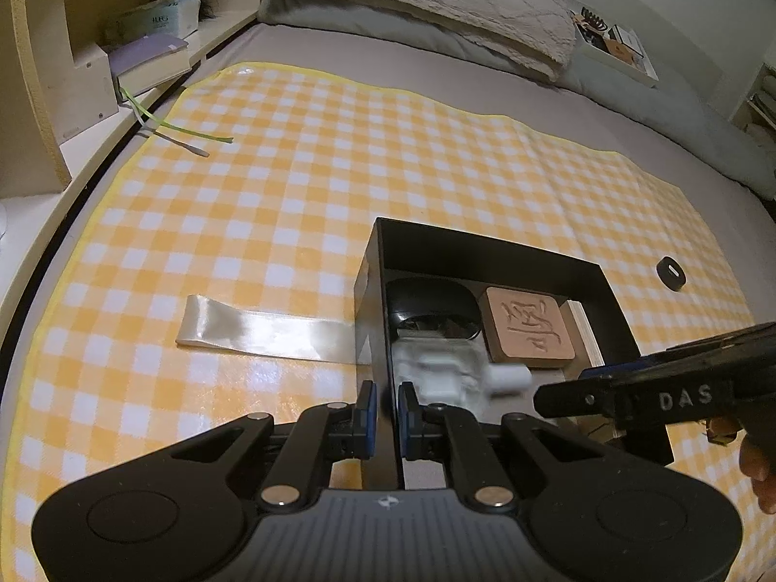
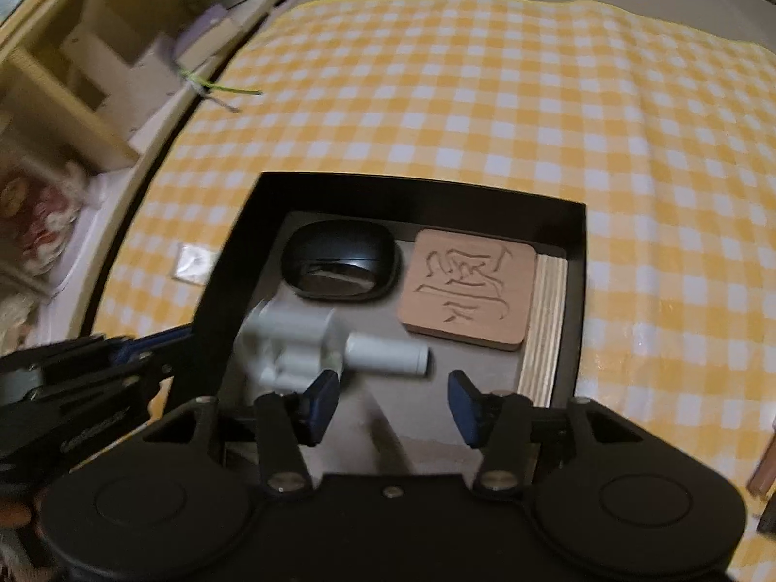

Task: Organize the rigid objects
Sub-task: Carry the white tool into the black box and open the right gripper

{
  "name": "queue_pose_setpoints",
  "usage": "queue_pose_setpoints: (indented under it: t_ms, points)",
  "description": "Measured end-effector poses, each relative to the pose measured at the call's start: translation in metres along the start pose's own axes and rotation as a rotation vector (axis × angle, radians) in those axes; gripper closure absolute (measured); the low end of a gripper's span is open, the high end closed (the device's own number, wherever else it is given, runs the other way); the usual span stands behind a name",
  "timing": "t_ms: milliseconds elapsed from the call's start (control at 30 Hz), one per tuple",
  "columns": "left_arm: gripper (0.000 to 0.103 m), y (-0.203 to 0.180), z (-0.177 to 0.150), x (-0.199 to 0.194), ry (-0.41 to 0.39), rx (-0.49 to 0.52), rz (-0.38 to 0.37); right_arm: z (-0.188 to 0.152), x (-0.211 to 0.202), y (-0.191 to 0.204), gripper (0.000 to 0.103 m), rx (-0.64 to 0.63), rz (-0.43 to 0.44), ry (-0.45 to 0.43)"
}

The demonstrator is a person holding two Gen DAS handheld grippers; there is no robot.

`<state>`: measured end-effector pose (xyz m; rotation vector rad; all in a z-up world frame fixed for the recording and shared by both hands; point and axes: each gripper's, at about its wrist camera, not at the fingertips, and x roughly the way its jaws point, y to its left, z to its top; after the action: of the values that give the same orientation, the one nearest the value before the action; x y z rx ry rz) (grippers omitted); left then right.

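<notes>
A black open box [image 1: 490, 250] [image 2: 577, 262] lies on the yellow checked cloth. In it are a black oval case [image 1: 431, 308] [image 2: 339, 266], a carved wooden tile [image 1: 528, 330] [image 2: 470, 291], a plywood piece [image 2: 545, 325] and a white plastic fitting [image 1: 456, 378] [image 2: 310, 344]. My left gripper [image 1: 386, 412] is shut on the box's left wall. My right gripper [image 2: 393, 405] is open over the box, just behind the white fitting, and holds nothing. It also shows in the left wrist view [image 1: 654, 388].
A cream satin ribbon [image 1: 266, 334] lies on the cloth [image 1: 291, 194] left of the box. A small black round object [image 1: 670, 273] lies to the right. A shelf with a book [image 1: 145, 63] runs along the left; pillows [image 1: 422, 5] lie at the back.
</notes>
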<state>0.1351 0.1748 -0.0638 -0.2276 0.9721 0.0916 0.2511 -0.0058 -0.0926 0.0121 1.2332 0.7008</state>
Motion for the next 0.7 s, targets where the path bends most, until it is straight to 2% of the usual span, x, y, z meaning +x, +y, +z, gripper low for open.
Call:
queue_pose_setpoints:
  t_ms: [267,467,700]
  points:
    - [0.093,-0.001,-0.001,-0.001,0.002,-0.003,0.002,0.001,0.009,0.010,0.053,-0.039,0.021,0.013]
    - [0.093,-0.003,-0.001,0.000,0.005,0.002,0.005,0.003,0.026,0.018,0.053,-0.071,0.048,0.061]
    - [0.093,-0.001,-0.001,0.001,0.007,-0.002,0.004,0.004,0.051,0.018,0.062,0.038,0.075,0.091]
